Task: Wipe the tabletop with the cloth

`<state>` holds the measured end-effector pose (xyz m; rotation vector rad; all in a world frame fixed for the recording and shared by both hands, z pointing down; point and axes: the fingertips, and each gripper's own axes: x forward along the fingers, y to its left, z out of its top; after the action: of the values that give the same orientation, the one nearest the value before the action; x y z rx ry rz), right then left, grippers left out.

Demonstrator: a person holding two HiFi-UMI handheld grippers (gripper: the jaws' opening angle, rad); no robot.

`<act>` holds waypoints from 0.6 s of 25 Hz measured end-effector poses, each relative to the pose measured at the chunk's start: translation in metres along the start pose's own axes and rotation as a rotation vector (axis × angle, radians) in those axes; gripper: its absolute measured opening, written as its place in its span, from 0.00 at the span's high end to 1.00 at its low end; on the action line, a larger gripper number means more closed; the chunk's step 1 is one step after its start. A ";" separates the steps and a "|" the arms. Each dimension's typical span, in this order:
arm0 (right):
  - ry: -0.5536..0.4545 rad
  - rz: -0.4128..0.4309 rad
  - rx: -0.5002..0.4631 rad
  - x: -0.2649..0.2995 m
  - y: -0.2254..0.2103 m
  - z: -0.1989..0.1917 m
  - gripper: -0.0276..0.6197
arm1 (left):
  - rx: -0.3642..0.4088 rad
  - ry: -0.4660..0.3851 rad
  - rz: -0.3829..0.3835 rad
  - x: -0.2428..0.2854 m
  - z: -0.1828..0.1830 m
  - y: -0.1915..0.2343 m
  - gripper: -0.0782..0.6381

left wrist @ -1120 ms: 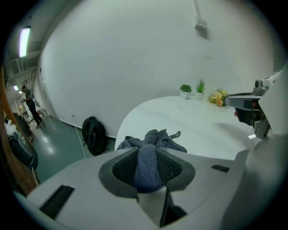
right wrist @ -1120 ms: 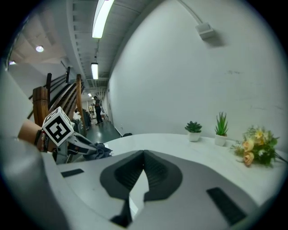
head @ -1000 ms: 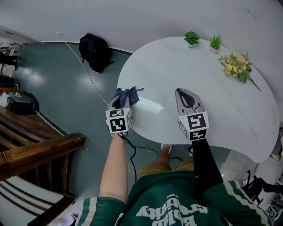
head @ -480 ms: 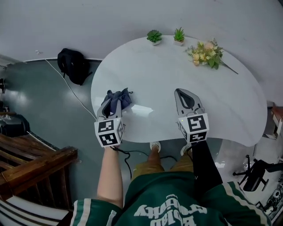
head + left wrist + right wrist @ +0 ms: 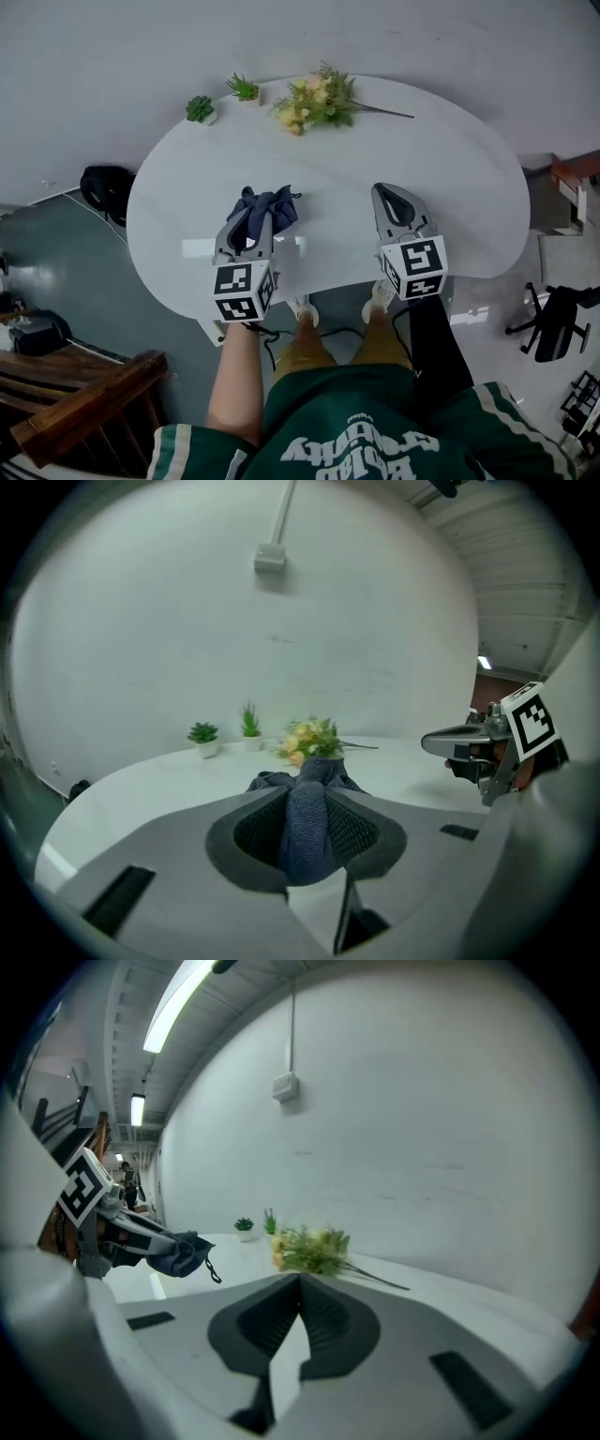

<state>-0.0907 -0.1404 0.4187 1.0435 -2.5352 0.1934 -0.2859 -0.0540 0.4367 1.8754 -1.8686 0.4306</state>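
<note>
Two grippers are over a white rounded surface [image 5: 450, 178]. Left gripper [image 5: 251, 223] is clamped on the cloth [image 5: 267, 206]: dark blue, bunched, pinched btwn the jaws w/ most of it bulging out past the tips. Left gripper view agrees: the cloth [image 5: 305, 832] fills the gap of the left gripper [image 5: 307, 797], folds spilling fwd over the tips.

Cloth is over the near-left part of the surface. In the right gripper view the cloth [image 5: 183, 1252] looks to hang just above the top, a thin loop dangling under it, but contact can't be told for sure.

Right gripper [image 5: 384, 197] is level w/ the left one, well apart from the cloth, over the near-right part. In its own view the right gripper [image 5: 300, 1281] has jaws closed tip to tip, nothing btwn them.

Flowers [image 5: 314, 98] lie along the far edge, w/ two small potted plants [image 5: 200, 108] to their left. Black backpack [image 5: 105, 187] is on the floor, left of the surface.
</note>
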 end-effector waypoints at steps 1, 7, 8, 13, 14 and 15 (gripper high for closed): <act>0.000 -0.023 0.011 -0.011 -0.023 -0.004 0.95 | 0.012 -0.002 -0.025 0.011 0.006 -0.024 0.74; -0.007 -0.167 0.068 -0.079 -0.154 -0.034 0.95 | 0.068 -0.013 -0.164 0.074 0.031 -0.170 0.74; -0.005 -0.187 0.075 -0.091 -0.173 -0.039 0.95 | 0.077 -0.012 -0.192 0.084 0.034 -0.195 0.74; 0.005 -0.306 0.117 -0.150 -0.258 -0.071 0.95 | 0.144 0.003 -0.346 0.127 0.040 -0.323 0.74; 0.007 -0.329 0.125 -0.163 -0.275 -0.077 0.95 | 0.159 0.007 -0.372 0.134 0.039 -0.347 0.74; 0.007 -0.354 0.133 -0.175 -0.290 -0.084 0.95 | 0.172 0.012 -0.396 0.141 0.039 -0.369 0.74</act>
<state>0.2514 -0.2111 0.4185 1.5165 -2.3076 0.2675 0.0821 -0.2031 0.4415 2.2843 -1.4376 0.4756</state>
